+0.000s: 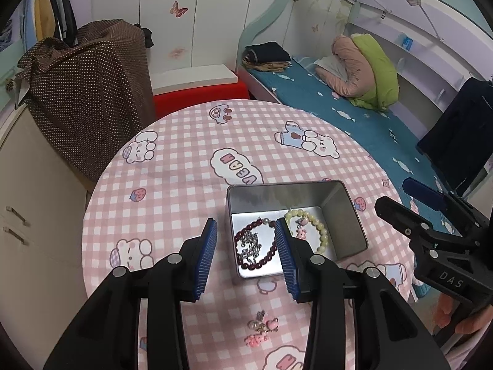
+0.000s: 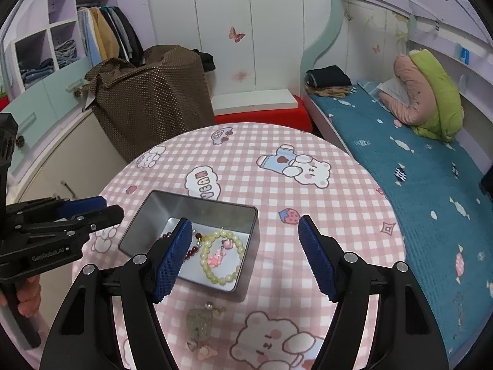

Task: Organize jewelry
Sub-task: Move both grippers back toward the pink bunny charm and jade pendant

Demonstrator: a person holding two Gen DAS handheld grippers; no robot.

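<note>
With bracelets already laid in the tin (image 1: 354, 215), both grippers, left (image 1: 246, 256) and right (image 2: 243, 256), are held apart and empty; the charms (image 1: 262, 330) must be gripped next.

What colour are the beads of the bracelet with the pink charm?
Pale yellow-green, on the bracelet lying in the tin; clearest in the right wrist view.

My two black claws, with blue pads

My left claw (image 1: 245, 254) and right claw (image 2: 243, 254) have matte black arms, silver round screws and ribbed blue pads (image 1: 205, 259); white letters "DAS" and "GenRobot.AI" mark the bodies, and my fingers show bare skin.
</note>
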